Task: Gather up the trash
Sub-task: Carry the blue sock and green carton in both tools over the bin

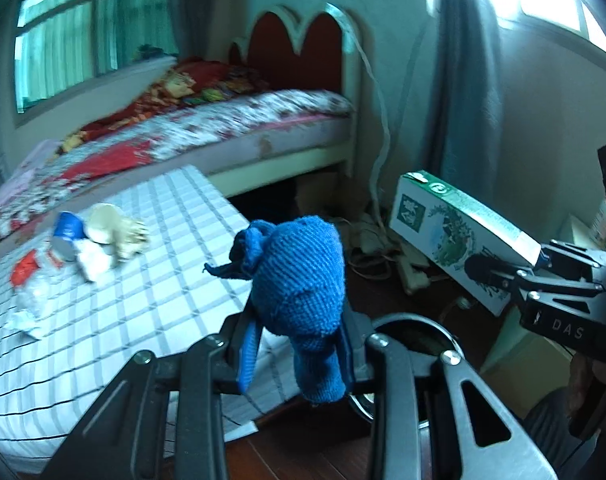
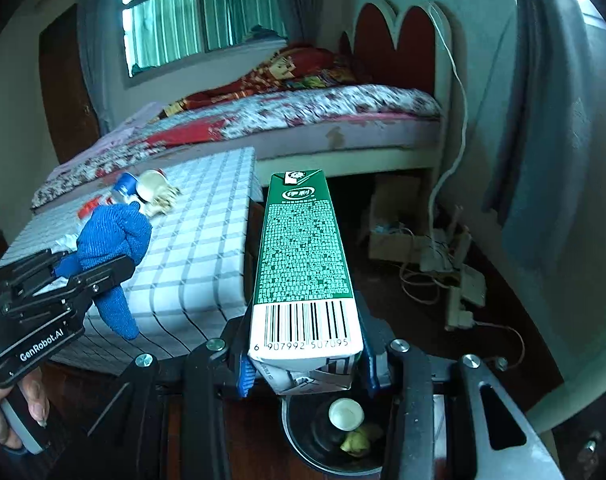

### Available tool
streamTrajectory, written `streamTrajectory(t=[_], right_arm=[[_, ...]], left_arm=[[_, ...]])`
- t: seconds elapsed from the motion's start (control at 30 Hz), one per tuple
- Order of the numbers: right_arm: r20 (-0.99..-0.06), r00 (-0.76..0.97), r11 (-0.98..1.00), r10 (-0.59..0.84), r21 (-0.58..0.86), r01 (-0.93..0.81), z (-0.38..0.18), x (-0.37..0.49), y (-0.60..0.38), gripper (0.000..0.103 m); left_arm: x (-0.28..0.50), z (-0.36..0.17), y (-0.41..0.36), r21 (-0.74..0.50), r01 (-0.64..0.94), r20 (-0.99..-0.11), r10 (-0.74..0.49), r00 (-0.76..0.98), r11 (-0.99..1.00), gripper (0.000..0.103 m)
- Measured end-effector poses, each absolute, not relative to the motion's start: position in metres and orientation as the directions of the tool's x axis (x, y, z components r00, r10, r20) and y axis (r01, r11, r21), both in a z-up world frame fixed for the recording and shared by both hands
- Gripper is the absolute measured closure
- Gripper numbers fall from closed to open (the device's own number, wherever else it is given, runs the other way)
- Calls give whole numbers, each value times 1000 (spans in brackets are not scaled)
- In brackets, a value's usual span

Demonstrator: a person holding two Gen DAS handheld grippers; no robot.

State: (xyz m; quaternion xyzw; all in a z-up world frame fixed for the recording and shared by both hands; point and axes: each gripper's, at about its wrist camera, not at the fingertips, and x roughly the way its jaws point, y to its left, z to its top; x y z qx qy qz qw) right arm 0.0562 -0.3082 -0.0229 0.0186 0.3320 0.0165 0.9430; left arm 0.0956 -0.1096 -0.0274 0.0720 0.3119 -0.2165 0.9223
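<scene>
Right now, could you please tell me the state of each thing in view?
Left tool: shut on blue knitted cloth.
Right tool: shut on green-and-white carton.
Round metal bin: open, holding scraps.
Crumpled trash pile: lying on checked table.

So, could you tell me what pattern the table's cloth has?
The cloth is white with a grey check, clearest in the right wrist view.

A coarse-knit blue cloth (image 1: 299,280) is showing rough ribbing beside a smooth printed cardboard carton (image 2: 303,256); below the carton, a shiny metal bin (image 2: 303,440) is gleaming on dark polished wood floor (image 2: 415,312).
</scene>
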Motion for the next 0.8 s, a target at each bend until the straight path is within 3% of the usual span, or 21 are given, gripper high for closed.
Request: streamTrajectory(t=[0.33,0.8], right_arm=[[-720,694,999,19,32,6,-75,45,-346,61],[-827,561,999,33,35,-8,-143,62,-380,61]], left_arm=[[92,-76,-165,-109,602,-707,-488,513,791,69],[103,-147,-218,-133,667,-811,-467,352,733,68]])
